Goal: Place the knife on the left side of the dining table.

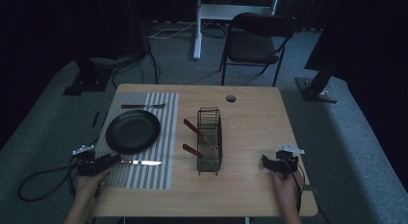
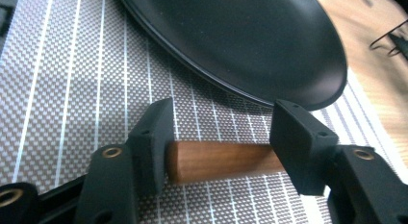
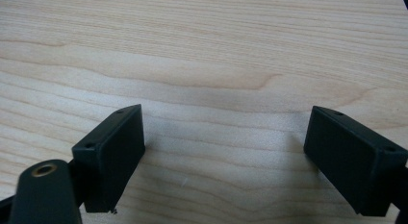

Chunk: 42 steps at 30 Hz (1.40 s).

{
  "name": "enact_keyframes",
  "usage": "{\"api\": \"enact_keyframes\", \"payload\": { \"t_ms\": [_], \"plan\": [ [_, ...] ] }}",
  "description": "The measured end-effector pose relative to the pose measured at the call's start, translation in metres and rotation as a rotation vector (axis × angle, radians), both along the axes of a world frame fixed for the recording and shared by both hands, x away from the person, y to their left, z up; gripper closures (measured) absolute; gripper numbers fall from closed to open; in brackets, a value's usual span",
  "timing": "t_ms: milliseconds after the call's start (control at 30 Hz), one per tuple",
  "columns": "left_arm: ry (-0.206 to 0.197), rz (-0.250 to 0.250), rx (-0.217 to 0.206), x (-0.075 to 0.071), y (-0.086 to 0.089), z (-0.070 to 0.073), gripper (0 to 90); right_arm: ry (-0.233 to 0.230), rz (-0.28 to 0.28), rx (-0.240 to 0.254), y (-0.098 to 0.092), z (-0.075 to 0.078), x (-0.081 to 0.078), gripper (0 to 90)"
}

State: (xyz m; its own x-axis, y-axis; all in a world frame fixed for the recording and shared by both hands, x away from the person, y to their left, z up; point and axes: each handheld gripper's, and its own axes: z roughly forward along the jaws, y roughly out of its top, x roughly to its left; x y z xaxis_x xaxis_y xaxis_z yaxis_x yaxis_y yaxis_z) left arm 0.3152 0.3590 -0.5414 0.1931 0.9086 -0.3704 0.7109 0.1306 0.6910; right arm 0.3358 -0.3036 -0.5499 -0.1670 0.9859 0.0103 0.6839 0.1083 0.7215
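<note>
A: Where is the knife (image 1: 140, 162)?

B: Lower left of the high view, flat on the striped mat (image 1: 159, 137), blade toward the picture's right, just below the black plate (image 1: 133, 131). The left gripper (image 1: 111, 160) is at its handle end.

A: Is it gripped?

B: In the left gripper view the wooden handle (image 2: 219, 160) lies between the jaws, which stand about half open. Its far end is hidden behind the right-hand jaw; whether the pads press on it I cannot tell.

A: And the blade?

B: Cut off there; the high view shows it.

A: Room around it?

B: The plate rim nearly overhangs the handle in the close view. Right of the mat, bare table (image 1: 250, 118) runs to the wire rack (image 1: 210, 140), where two more wooden-handled pieces are too dim to identify.

A: The right gripper (image 1: 266, 162)?

B: Lower right, near the table's edge, jaws wide, nothing between them, bare wood beneath.
</note>
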Motion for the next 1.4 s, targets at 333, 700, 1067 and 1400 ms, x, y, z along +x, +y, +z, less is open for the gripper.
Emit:
{"api": "enact_keyframes", "payload": {
  "t_ms": [333,700,1067,1400],
  "plan": [
    [-0.072,0.036,0.173,-0.006,-0.006,0.004,40.9,0.000,0.000,0.000,0.000,0.000,0.000,13.2],
    [-0.083,-0.007,0.156,-0.039,-0.018,0.015,40.9,0.000,0.000,0.000,0.000,0.000,0.000,13.2],
    [-0.029,0.005,0.252,-0.053,-0.034,0.007,18.5,0.000,0.000,0.000,0.000,0.000,0.000,13.2],
    [-0.015,0.030,0.311,-0.054,-0.034,0.003,9.1,0.000,0.000,0.000,0.000,0.000,0.000,13.2]
  ]
}}
